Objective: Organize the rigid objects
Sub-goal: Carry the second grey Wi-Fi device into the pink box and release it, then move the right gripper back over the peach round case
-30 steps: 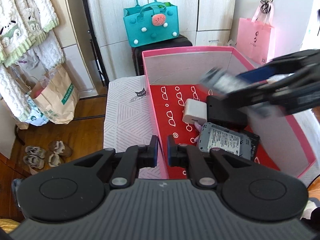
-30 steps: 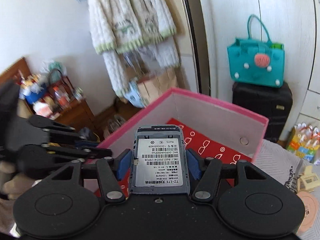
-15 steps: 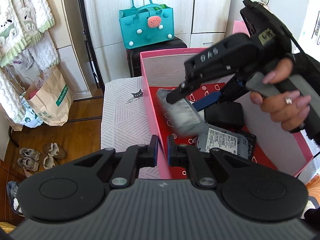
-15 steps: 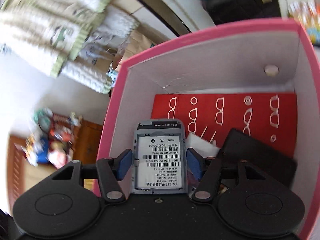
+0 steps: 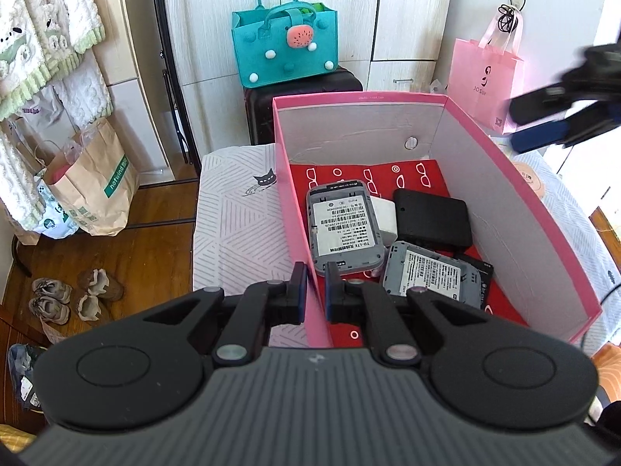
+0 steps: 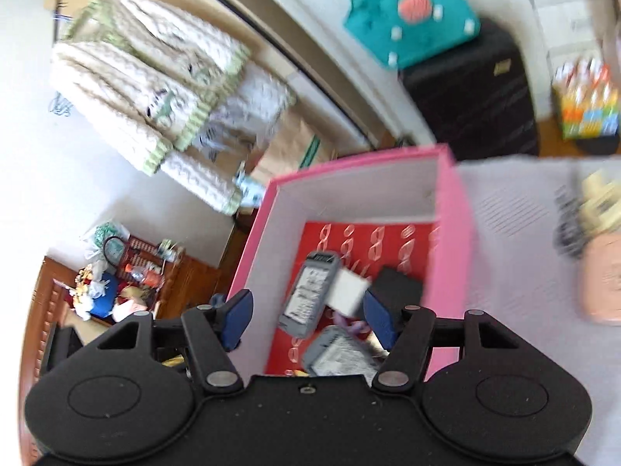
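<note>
The left hand-held gripper (image 5: pixel 314 291) is clenched on the near-left wall of the pink cardboard box (image 5: pixel 504 178) and holds it steady. The right hand-held gripper (image 6: pixel 306 310) is released and empty, up at the right above the box. The grey pocket router (image 5: pixel 343 229), flat, hard plastic with a white label, lies inside at the left, long axis running near to far, partly on a white charger block (image 5: pixel 384 217). More things wait on the surface at the right, nearer to the right hand.
</note>
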